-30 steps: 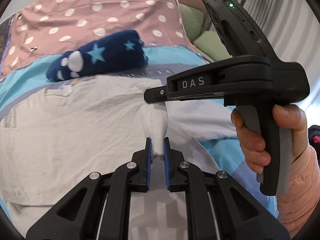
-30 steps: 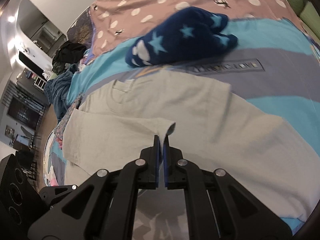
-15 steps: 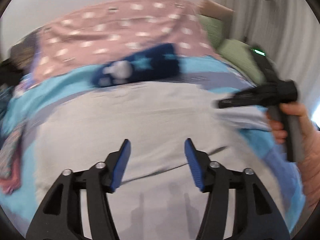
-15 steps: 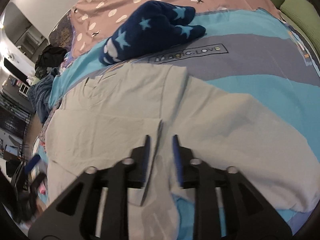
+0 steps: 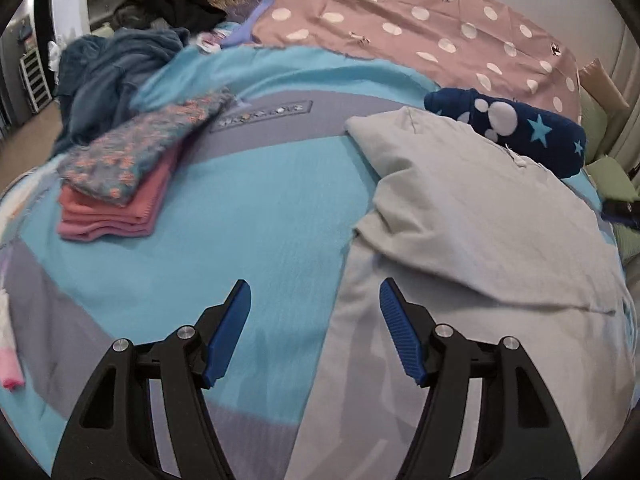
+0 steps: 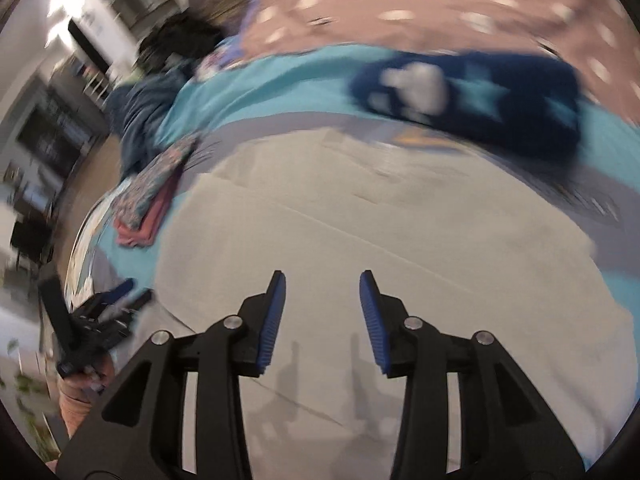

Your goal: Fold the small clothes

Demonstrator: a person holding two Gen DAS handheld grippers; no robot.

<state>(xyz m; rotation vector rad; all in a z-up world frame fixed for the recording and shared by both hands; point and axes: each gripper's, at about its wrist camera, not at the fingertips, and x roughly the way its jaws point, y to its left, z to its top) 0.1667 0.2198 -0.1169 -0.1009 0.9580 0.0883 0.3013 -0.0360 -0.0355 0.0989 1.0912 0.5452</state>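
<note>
left hand-held gripper [image 5: 314, 330]: jaws spread, empty; grey shirt [image 5: 480, 216] edge under its right finger.
right hand-held gripper [image 6: 322, 312]: jaws apart, empty, above the shirt's middle.

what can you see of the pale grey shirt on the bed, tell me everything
The pale grey shirt looks like soft, plain knit cotton, lying flat on the turquoise and grey blanket. One sleeve side is already folded in over the body, leaving a diagonal crease and a raised edge. A small white tag shows at the neck, next to the navy star-print garment, which touches its far edge. Both the left gripper and the right gripper hang open over it, gripping nothing.
</note>
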